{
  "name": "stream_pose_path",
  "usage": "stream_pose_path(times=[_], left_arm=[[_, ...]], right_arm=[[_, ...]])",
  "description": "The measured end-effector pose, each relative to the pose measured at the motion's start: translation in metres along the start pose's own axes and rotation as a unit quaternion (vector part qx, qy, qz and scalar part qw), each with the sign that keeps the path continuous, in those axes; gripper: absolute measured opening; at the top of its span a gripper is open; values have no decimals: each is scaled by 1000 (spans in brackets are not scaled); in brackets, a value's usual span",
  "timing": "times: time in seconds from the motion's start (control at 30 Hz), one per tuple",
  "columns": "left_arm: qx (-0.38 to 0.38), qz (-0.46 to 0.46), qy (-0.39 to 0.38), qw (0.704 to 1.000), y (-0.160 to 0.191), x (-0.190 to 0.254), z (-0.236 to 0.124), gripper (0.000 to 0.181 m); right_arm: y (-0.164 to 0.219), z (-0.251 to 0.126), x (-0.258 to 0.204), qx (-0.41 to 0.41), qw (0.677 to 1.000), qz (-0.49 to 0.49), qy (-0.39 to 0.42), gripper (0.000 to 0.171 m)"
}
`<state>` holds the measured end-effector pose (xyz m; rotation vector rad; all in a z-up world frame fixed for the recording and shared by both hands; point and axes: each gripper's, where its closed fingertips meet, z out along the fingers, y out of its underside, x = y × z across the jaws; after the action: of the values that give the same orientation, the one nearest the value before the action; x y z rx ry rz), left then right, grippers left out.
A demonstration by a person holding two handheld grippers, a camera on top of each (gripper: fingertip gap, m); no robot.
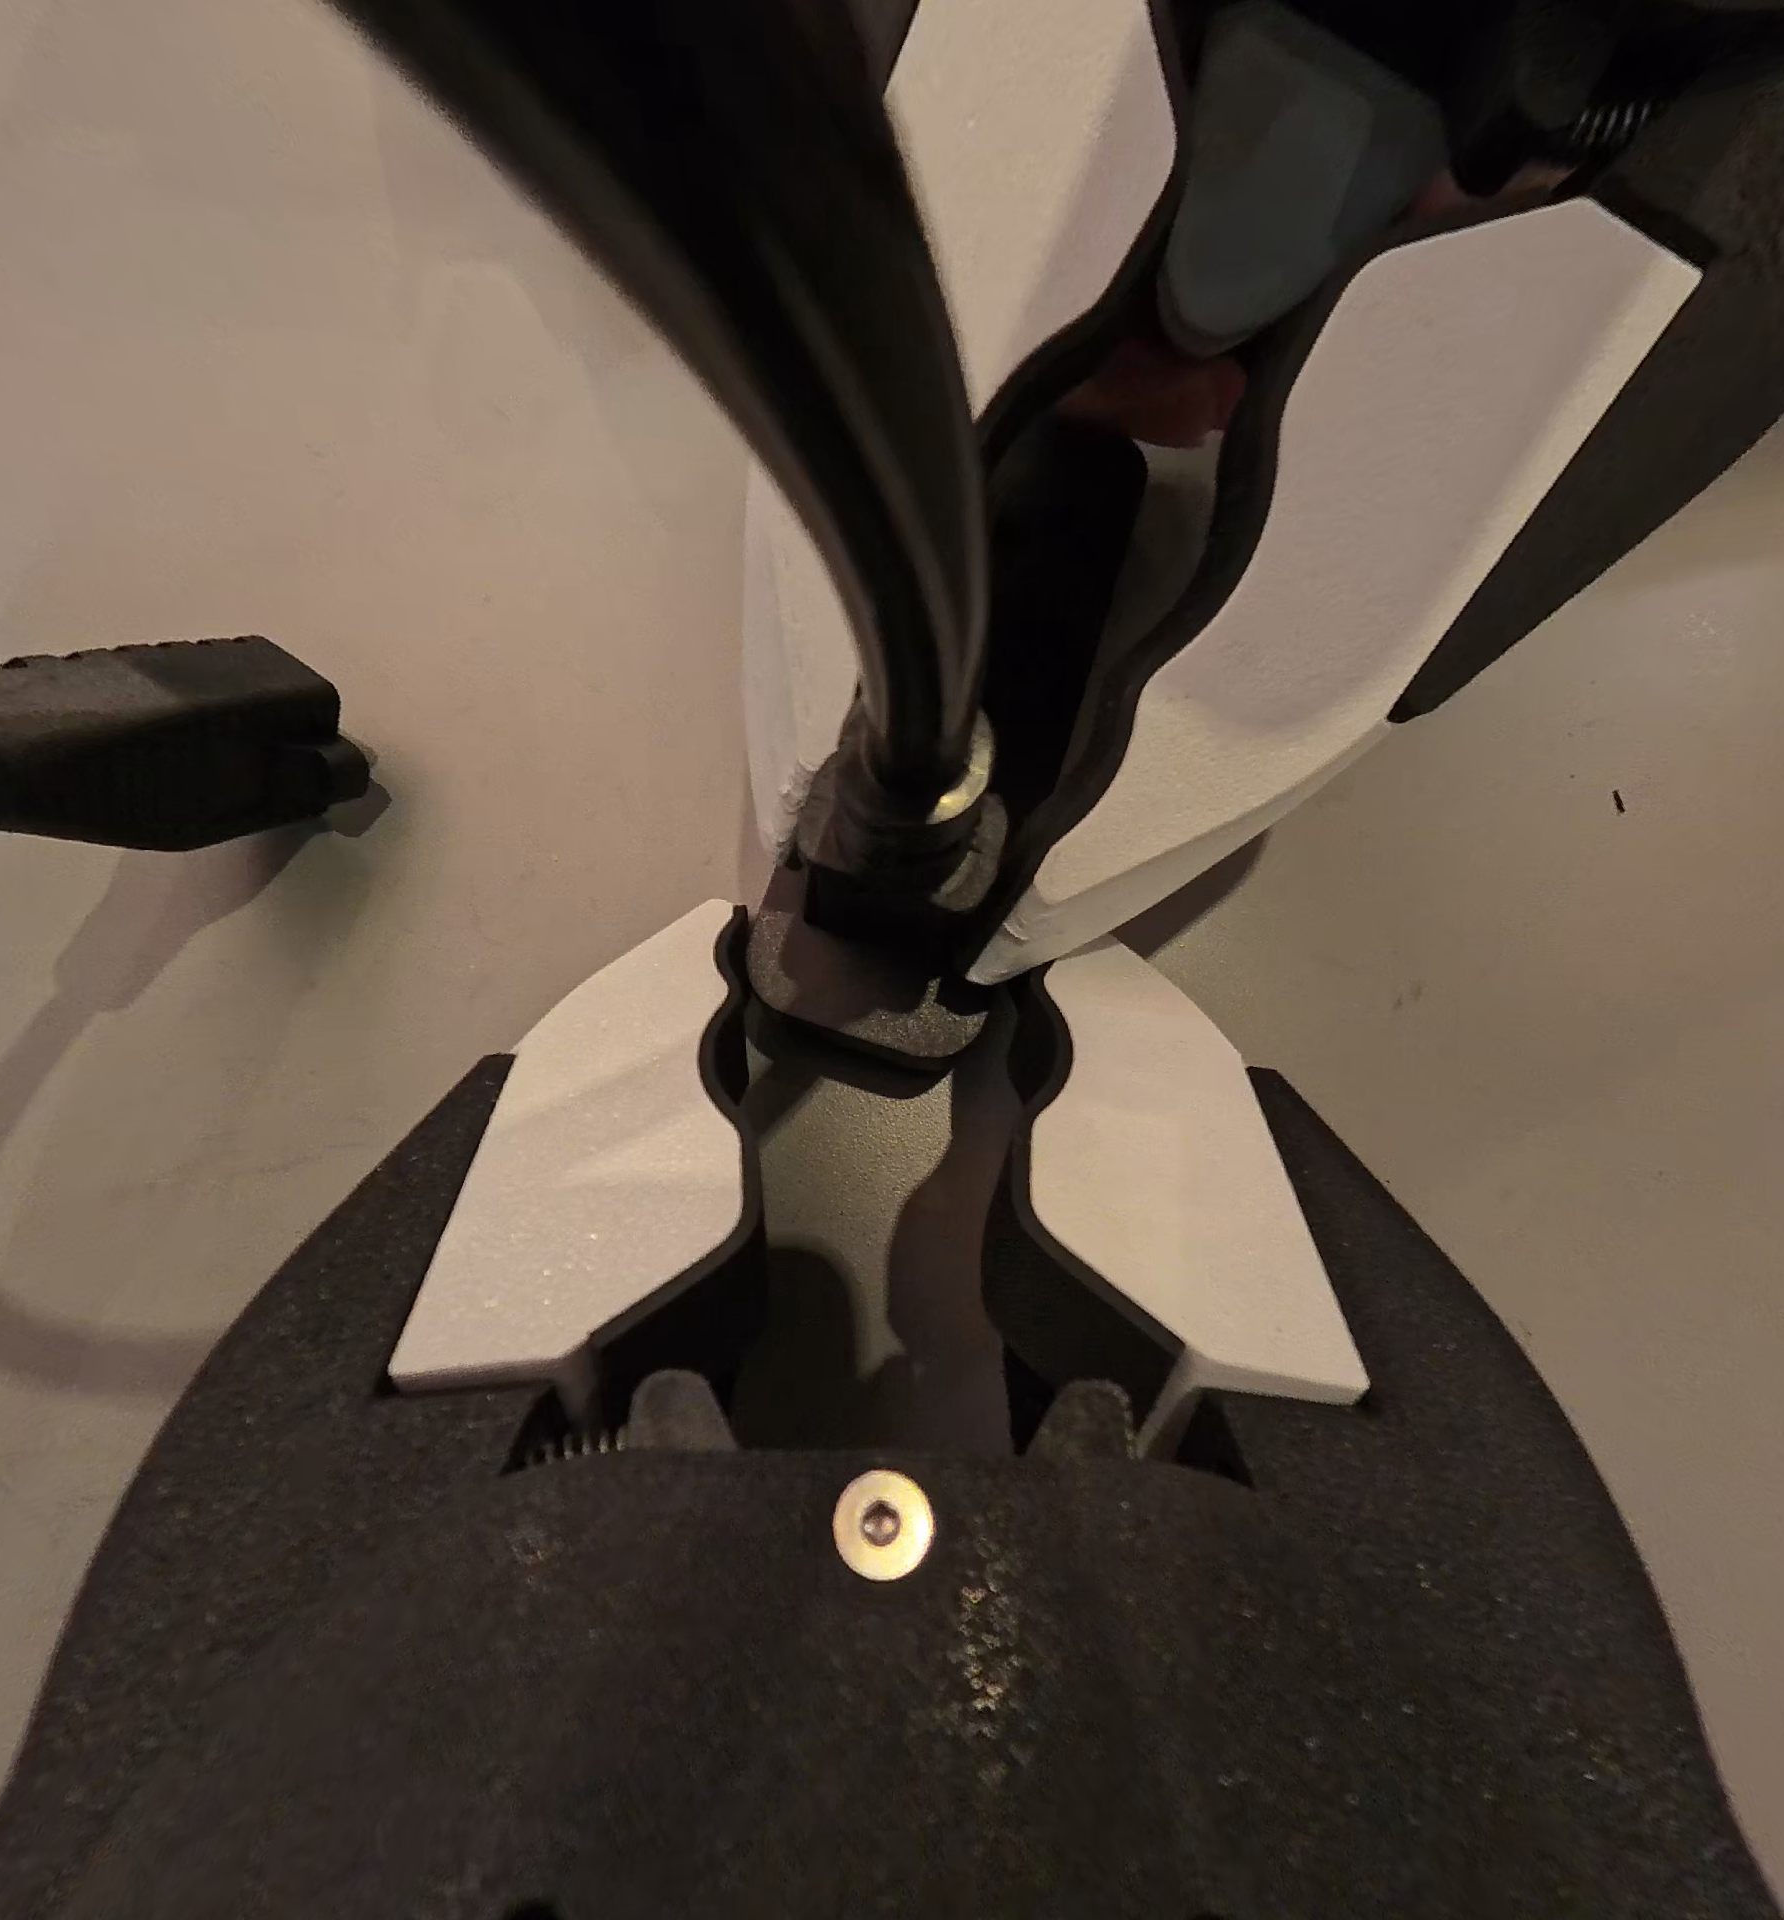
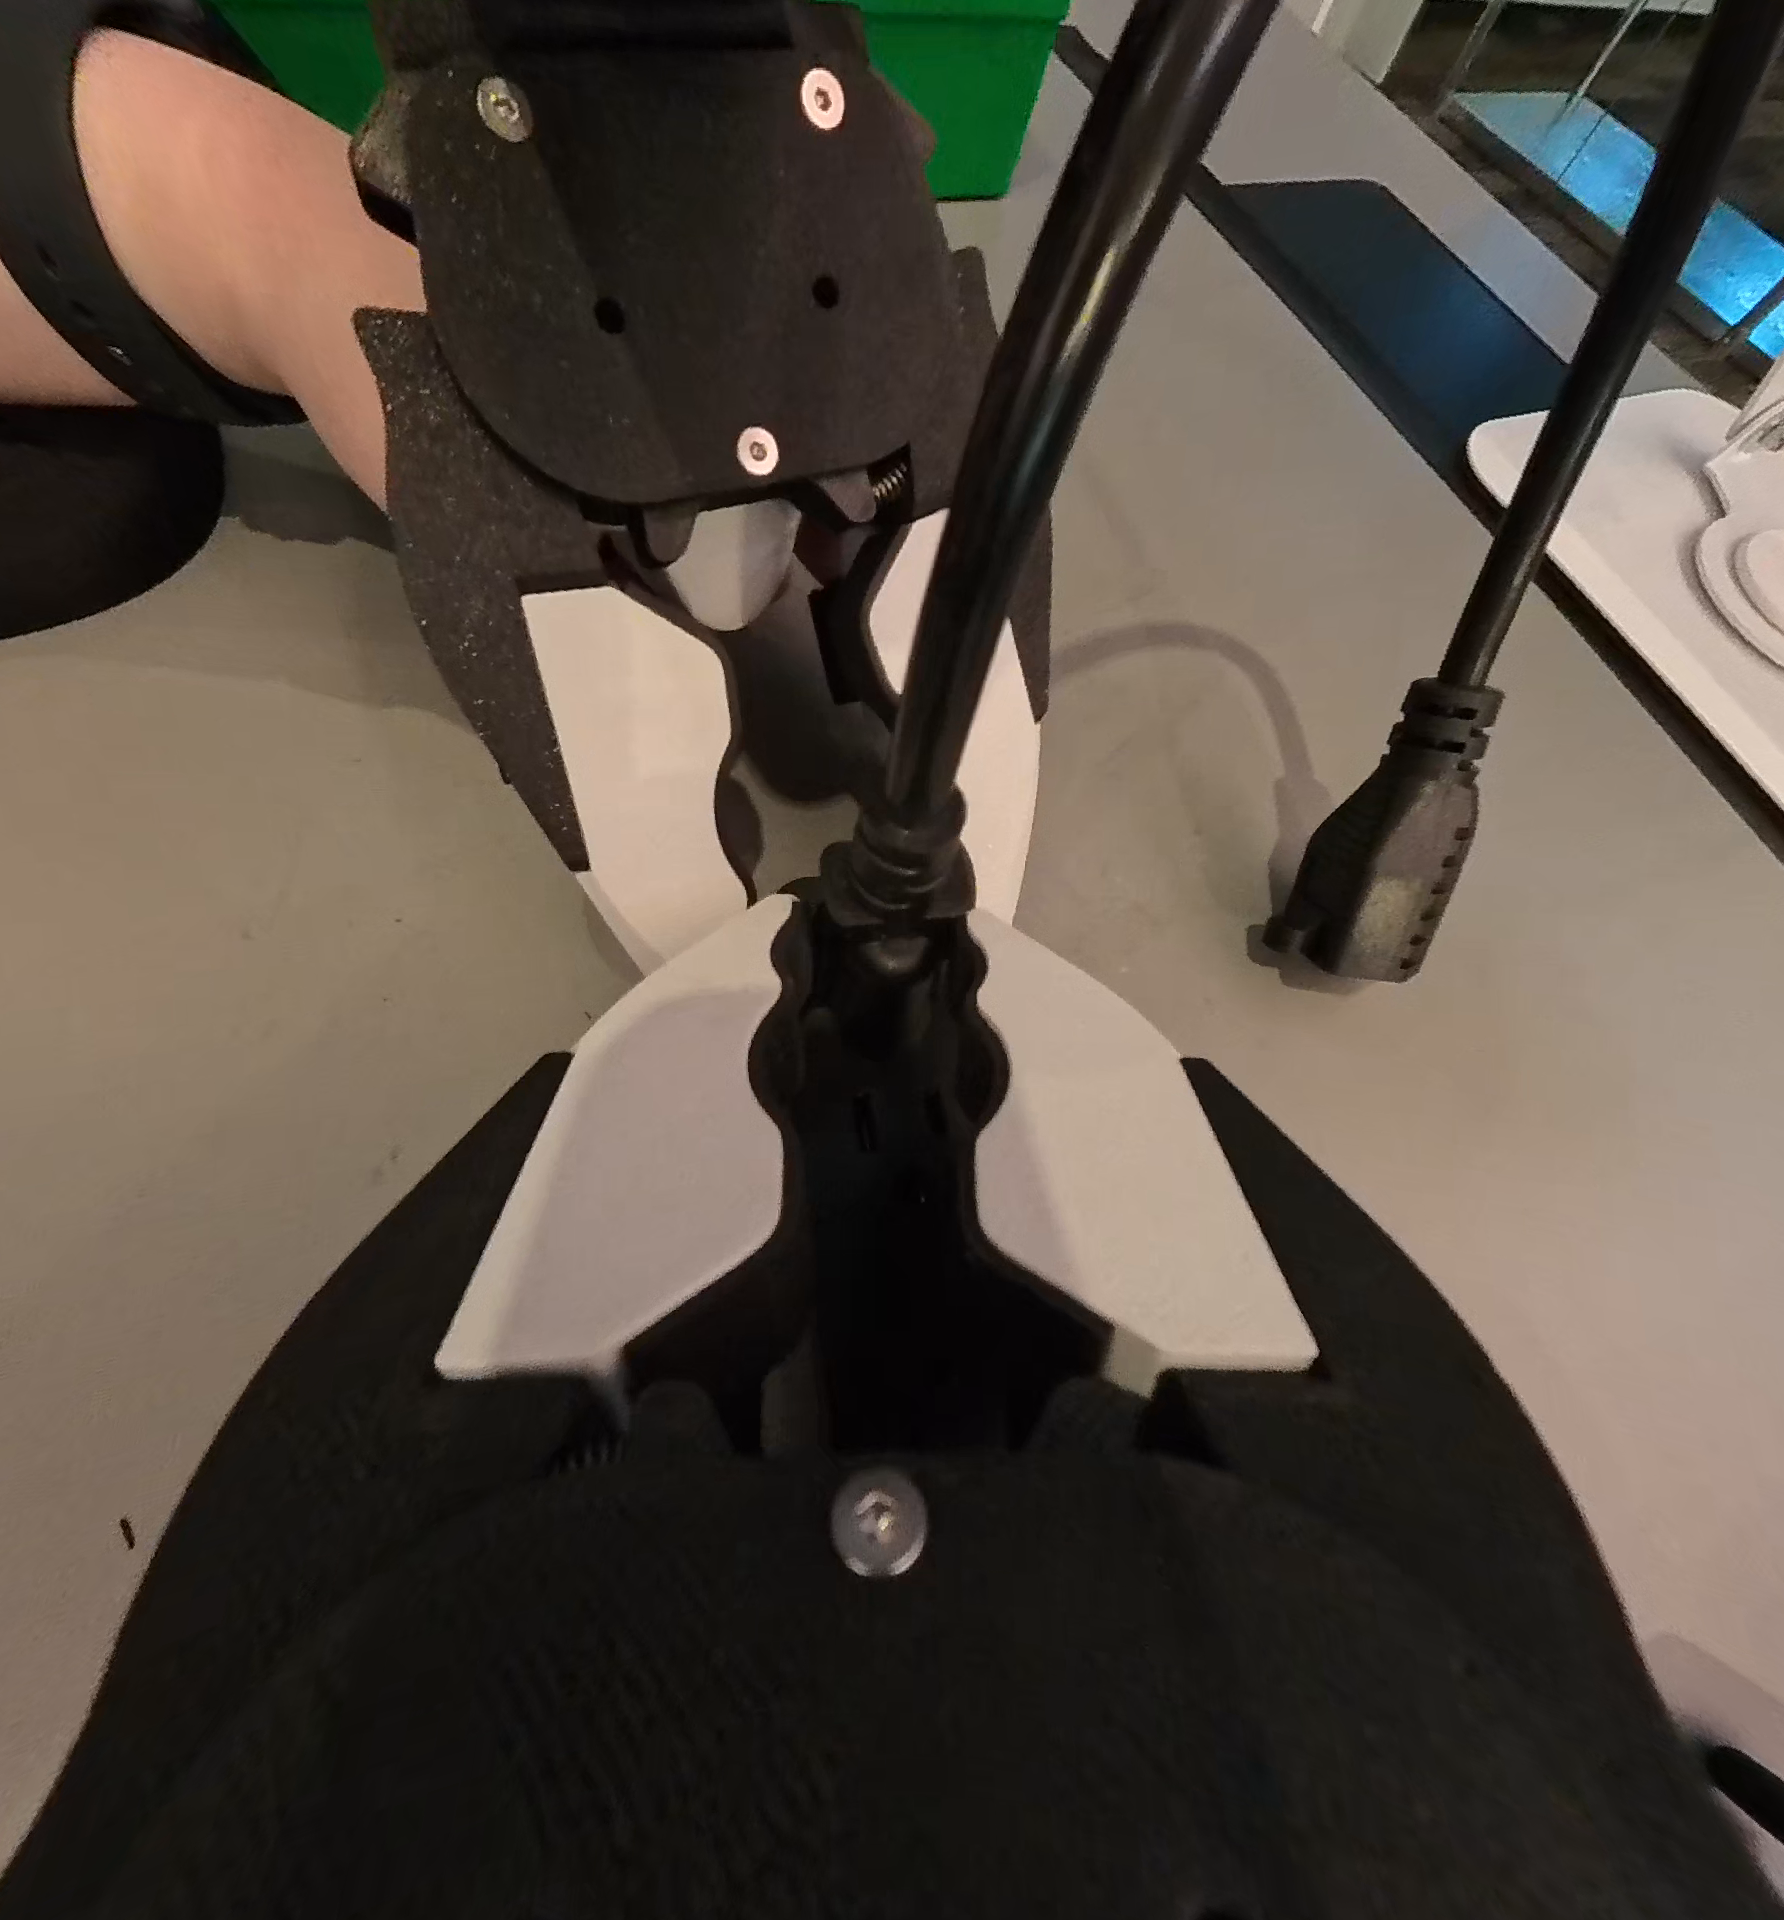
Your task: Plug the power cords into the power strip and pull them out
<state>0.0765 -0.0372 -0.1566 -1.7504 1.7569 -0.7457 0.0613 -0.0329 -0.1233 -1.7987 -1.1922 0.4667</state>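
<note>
Both grippers, left (image 1: 867, 997) and right (image 2: 877, 966), clamp 1 plug (image 2: 893, 904); its stiff cord (image 2: 992, 499) rises beyond the fingertips; hold the rigid body.

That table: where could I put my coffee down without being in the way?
Bare table lies left of the two grippers, below the person's arm. It is crowded between the held cord, the loose connector and the white board on the right.
</note>
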Motion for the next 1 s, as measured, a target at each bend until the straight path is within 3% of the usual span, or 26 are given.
stream_pose_path(times=[1.0], left_arm=[[0,6,6,1000,-1,2,0,47]], right_arm=[[3,-1,0,-2,1000,-19,-9,28]])
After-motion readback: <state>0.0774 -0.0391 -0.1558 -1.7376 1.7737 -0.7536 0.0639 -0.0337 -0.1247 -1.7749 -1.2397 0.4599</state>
